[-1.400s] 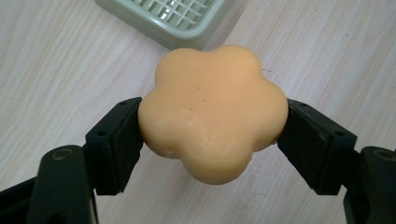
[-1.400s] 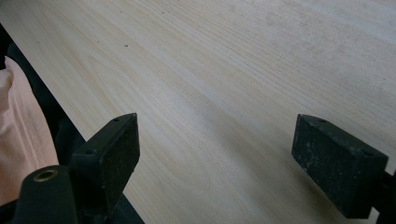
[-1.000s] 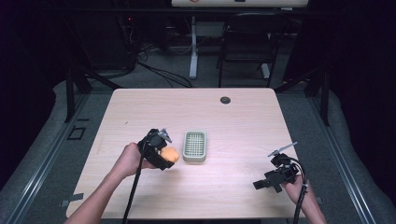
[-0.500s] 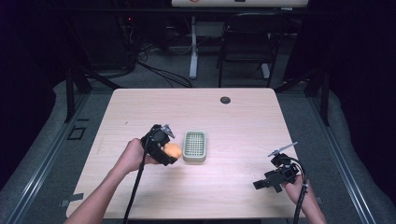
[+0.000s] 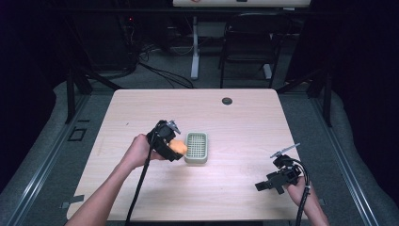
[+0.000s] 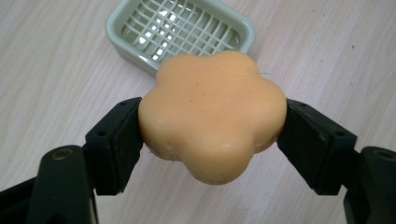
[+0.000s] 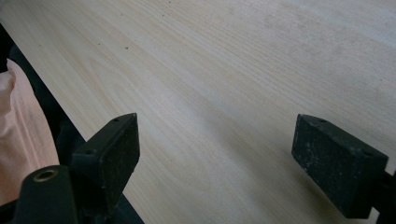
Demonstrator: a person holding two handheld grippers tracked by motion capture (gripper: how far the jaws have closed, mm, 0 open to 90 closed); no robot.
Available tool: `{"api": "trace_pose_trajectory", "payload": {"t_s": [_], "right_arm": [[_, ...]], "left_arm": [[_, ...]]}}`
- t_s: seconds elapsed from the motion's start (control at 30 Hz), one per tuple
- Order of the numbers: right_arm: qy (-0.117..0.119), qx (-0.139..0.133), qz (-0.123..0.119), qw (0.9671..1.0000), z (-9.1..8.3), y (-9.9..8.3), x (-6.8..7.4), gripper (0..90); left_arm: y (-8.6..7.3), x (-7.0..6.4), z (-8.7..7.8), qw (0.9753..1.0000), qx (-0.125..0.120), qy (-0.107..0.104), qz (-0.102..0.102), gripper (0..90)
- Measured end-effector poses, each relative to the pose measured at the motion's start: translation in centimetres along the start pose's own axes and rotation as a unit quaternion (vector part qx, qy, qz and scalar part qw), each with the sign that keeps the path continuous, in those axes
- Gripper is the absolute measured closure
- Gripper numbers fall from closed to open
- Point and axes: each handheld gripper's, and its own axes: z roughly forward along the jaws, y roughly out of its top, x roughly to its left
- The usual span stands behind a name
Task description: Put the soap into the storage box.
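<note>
My left gripper [image 5: 175, 149] [image 6: 212, 128] is shut on an orange flower-shaped soap [image 6: 212, 119] [image 5: 178, 147], held just above the table. A pale green soap dish [image 5: 196, 147] [image 6: 180, 32] with a grid floor lies right beside the soap, to its right in the high view, and holds nothing. In the left gripper view the soap overlaps the dish's near rim. My right gripper [image 5: 268, 184] [image 7: 224, 163] stands open near the table's front right corner, with bare wood between its jaws.
The light wooden table [image 5: 235, 122] has a dark round grommet [image 5: 227, 100] near its far edge. A black chair [image 5: 247, 47] and cables stand on the floor beyond the table. The table's front edge [image 7: 42, 84] runs close to my right gripper.
My left gripper has carried the soap a little to the right, closer to the soap dish. The right gripper has stayed where it was.
</note>
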Motion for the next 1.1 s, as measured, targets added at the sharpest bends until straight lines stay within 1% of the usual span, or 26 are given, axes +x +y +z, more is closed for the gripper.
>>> {"api": "trace_pose_trajectory", "payload": {"t_s": [0.13, 0.43, 0.73, 0.77, 0.8, 0.87, 0.93, 1.03, 1.07, 1.1], "right_arm": [[0.000, 0.002, -0.001, 1.0000, 0.0, 0.0, 0.0, 15.0], [0.000, 0.000, -0.001, 1.0000, 0.0, 0.0, 0.0, 15.0], [0.000, 0.001, 0.000, 1.0000, 0.0, 0.0, 0.0, 15.0], [0.001, -0.013, 0.011, 0.9999, 0.2, -0.1, 0.1, 15.0], [0.001, 0.005, -0.004, 1.0000, 0.0, 0.0, 0.0, 15.0], [0.001, 0.008, -0.006, 0.9999, -0.1, 0.1, -0.1, 15.0], [-0.001, -0.010, 0.009, 0.9999, 0.1, -0.1, 0.2, 15.0], [-0.003, -0.010, 0.008, 0.9999, 0.1, -0.1, 0.2, 15.0], [-0.001, -0.005, 0.003, 1.0000, 0.1, 0.0, 0.1, 15.0], [-0.001, -0.005, 0.003, 1.0000, 0.1, 0.0, 0.1, 15.0]], "left_arm": [[0.5, 0.2, -0.1, 1.0000, -0.004, 0.003, 0.002, 25.3], [1.3, 0.6, 0.1, 1.0000, -0.005, 0.001, 0.002, 25.3], [2.3, 1.1, 0.2, 1.0000, -0.008, 0.003, 0.002, 25.3], [2.4, 1.1, 0.2, 1.0000, -0.009, 0.002, 0.001, 25.3], [2.6, 1.1, 0.2, 0.9999, -0.011, 0.003, 0.000, 25.3], [2.7, 1.2, 0.2, 0.9999, -0.010, 0.003, 0.002, 25.3], [3.0, 1.4, 0.3, 0.9999, -0.011, 0.003, 0.001, 25.3], [3.2, 1.6, 0.6, 0.9999, -0.013, 0.001, -0.002, 25.3], [3.2, 1.6, 0.6, 0.9999, -0.012, 0.001, -0.003, 25.3], [3.2, 1.6, 0.6, 0.9999, -0.012, 0.001, -0.003, 25.3]]}}
